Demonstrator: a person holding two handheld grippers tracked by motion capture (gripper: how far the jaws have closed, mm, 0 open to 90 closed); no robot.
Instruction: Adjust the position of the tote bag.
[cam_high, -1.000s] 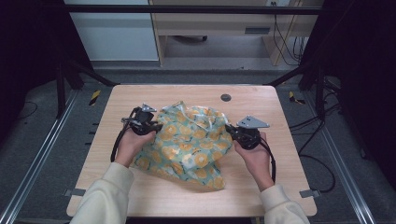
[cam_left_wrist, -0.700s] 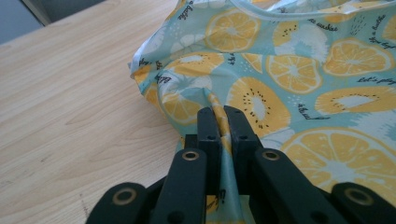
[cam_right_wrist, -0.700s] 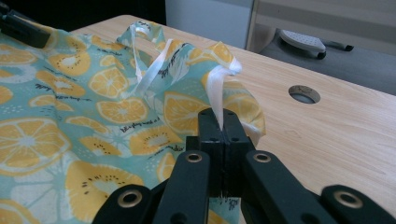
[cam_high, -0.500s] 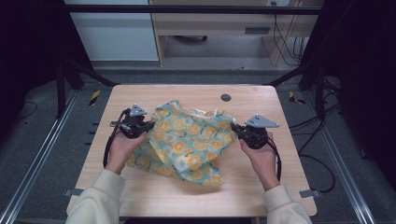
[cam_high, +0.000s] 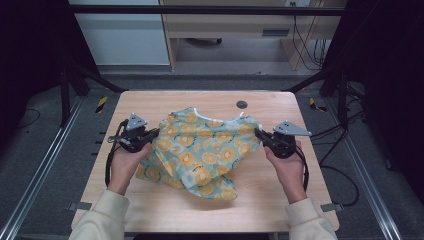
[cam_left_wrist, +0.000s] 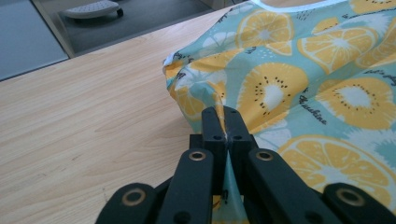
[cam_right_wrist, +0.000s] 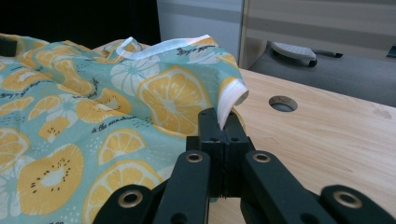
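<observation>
A teal cloth (cam_high: 205, 145) printed with orange slices and edged in white hangs stretched between my two grippers over the wooden table (cam_high: 165, 210). My left gripper (cam_high: 155, 133) is shut on the cloth's left edge; in the left gripper view its jaws (cam_left_wrist: 219, 115) pinch a fold of the cloth (cam_left_wrist: 303, 84). My right gripper (cam_high: 259, 134) is shut on the right edge. In the right gripper view the jaws (cam_right_wrist: 220, 117) clamp the cloth (cam_right_wrist: 116, 107) beside its white hem. The cloth's lower part sags onto the table toward the front.
A small round hole (cam_high: 242, 104) sits in the tabletop behind the cloth, also seen as a hole (cam_right_wrist: 282, 103) in the right gripper view. Bare wood lies to the left (cam_left_wrist: 84, 116) and along the front. Metal rails run along both sides of the table.
Both hands have moved apart, left hand leftward and right hand rightward. The crumpled cloth has been pulled wider and flatter between them.
</observation>
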